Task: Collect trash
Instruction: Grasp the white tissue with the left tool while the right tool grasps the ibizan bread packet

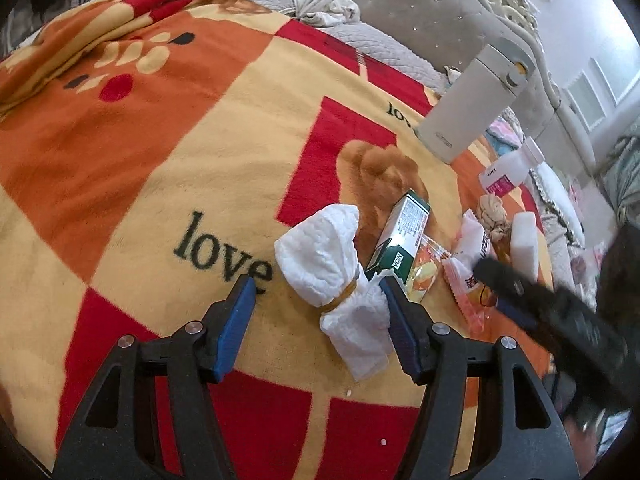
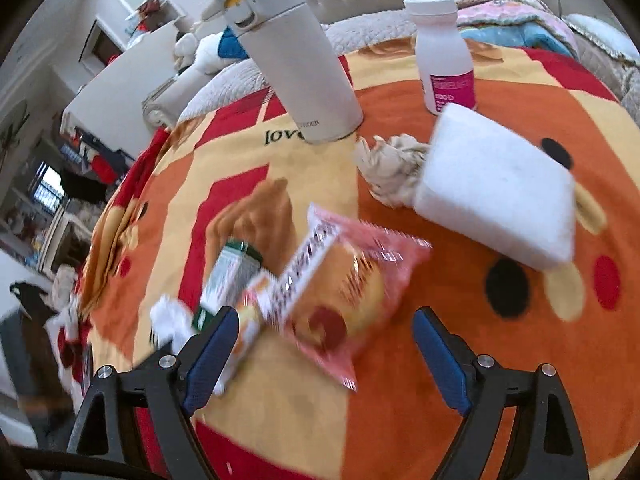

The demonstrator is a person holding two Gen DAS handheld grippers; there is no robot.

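Broadly, a blanket (image 1: 168, 152) in orange, red and cream, with "love" printed on it, covered the bed and carried everything else. Toward its far edge, by the padded headboard (image 1: 432, 12), stood a white flask (image 2: 296, 60) with a flip lid, and just beside that a small white bottle (image 2: 444, 52) with a pink label. Nearer than the bottle lay a white foam block (image 2: 500, 188), touching a crumpled beige wad (image 2: 392, 168) on the flask's side.

Toward the middle of the blanket the trash lay in a loose cluster. A white tissue bundle (image 1: 340, 264), cinched by a yellowish band, lay nearest the left gripper (image 1: 320, 284). A green and white carton (image 1: 400, 236) lay just behind it, with an orange-printed packet (image 1: 424, 276) at the carton's near end. A pink snack wrapper (image 2: 344, 296) came next, blurred in the right wrist view.

The left gripper's jaws stood apart, pressing on nothing; the tissue bundle lay partly between them, close against one blue pad (image 1: 400, 320), though I could not tell whether they touched. The right gripper (image 2: 324, 336) also had its jaws wide apart, with the pink wrapper on the blanket between and just beyond its fingertips, ungripped.
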